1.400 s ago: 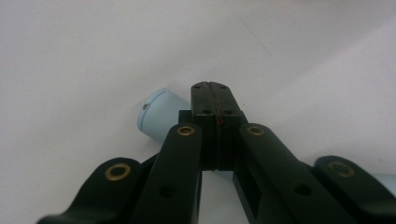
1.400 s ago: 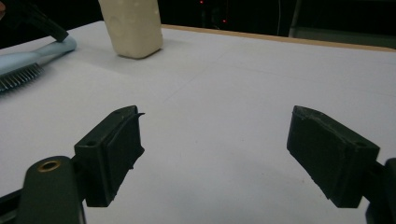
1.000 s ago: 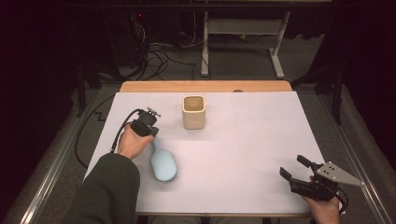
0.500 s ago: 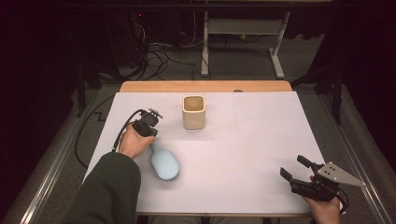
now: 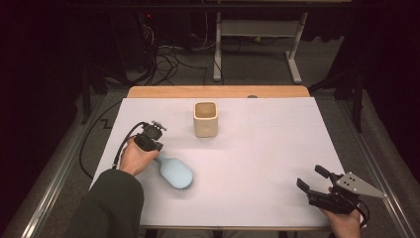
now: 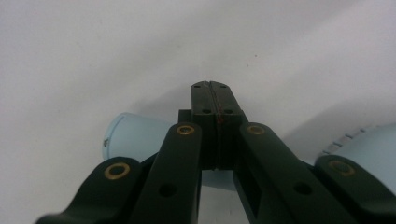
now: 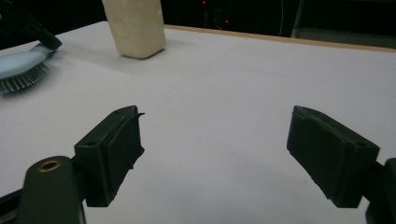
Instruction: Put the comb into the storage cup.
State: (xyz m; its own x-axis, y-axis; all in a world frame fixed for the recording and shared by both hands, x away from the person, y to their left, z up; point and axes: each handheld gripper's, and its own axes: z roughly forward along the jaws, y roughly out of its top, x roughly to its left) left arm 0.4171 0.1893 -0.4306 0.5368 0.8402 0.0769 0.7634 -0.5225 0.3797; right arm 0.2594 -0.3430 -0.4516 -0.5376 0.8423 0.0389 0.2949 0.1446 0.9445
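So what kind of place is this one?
Probably a lab or recording room, not a home: a table covered in white, bare cables on the floor behind it, and a metal stand in the dark.

Overhead table view, two gripper close-ups

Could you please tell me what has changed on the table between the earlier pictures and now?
The left gripper, its jaws shut on the handle of the light blue hairbrush, has drawn the brush a little to the right on the white table. The beige cup has stayed put, and the right gripper has kept still near the table's corner with its jaws open.
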